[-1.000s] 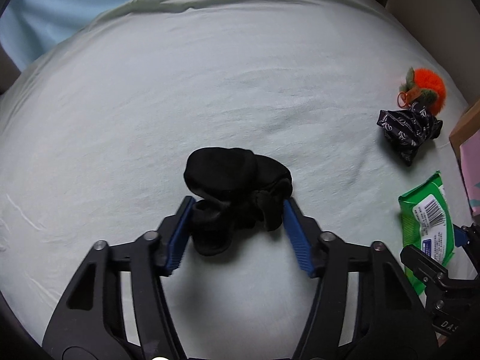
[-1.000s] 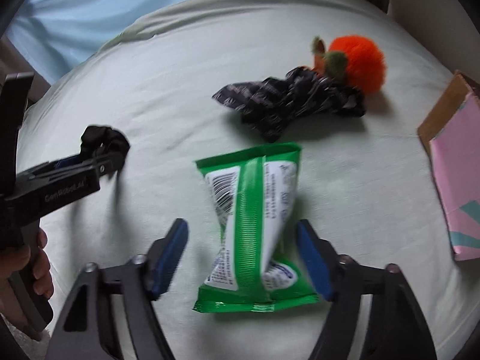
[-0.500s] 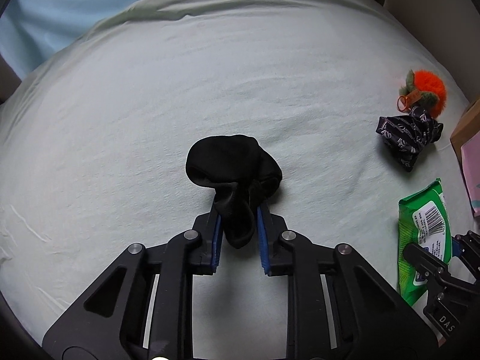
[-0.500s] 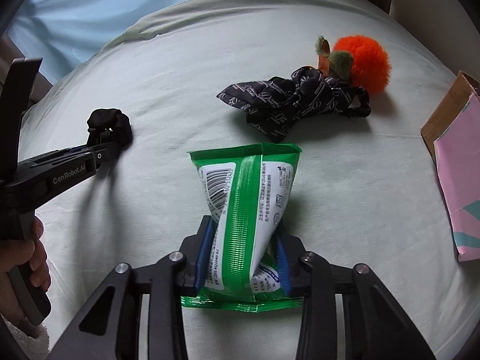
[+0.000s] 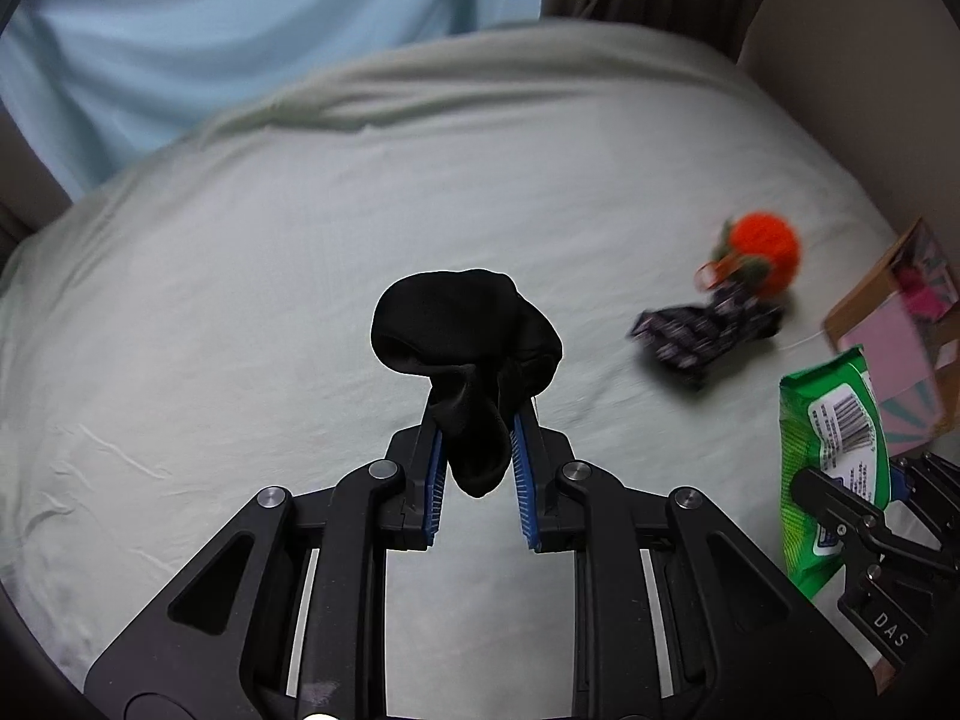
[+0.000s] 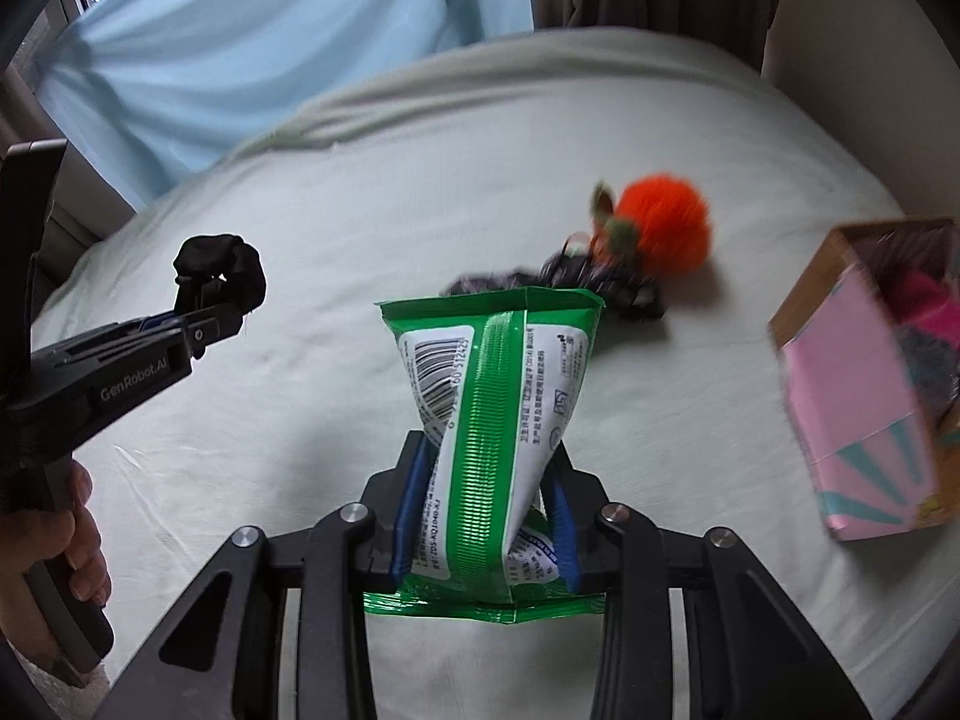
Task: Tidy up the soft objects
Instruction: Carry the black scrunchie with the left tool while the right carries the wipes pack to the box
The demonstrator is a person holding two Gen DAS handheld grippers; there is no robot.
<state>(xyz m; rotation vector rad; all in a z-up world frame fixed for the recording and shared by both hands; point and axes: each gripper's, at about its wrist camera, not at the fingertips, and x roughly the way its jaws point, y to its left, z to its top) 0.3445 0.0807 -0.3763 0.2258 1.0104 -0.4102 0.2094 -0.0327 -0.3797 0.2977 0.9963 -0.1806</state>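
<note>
Jaws of left gripper (image 5: 477,456) pinched on black sock (image 5: 465,354), tail of sock squeezed between blue pads, balled bulk bulging out past the tips, clear of the bed (image 5: 240,300). Seen from right wrist as well: left gripper (image 6: 210,306) at far left with sock (image 6: 225,267) bunched at its tip, hand (image 6: 81,546) on its handle. Jaws of right gripper (image 6: 489,516) clamped on green wipes pack (image 6: 492,414), pinched at its waist, upper end fanned out beyond the tips, lower edge hanging near the camera. Farther back on bed: dark patterned cloth (image 6: 624,294), touching orange pompom (image 6: 663,228) just behind it. Pink box (image 6: 864,414) at right edge, blurred.
</note>
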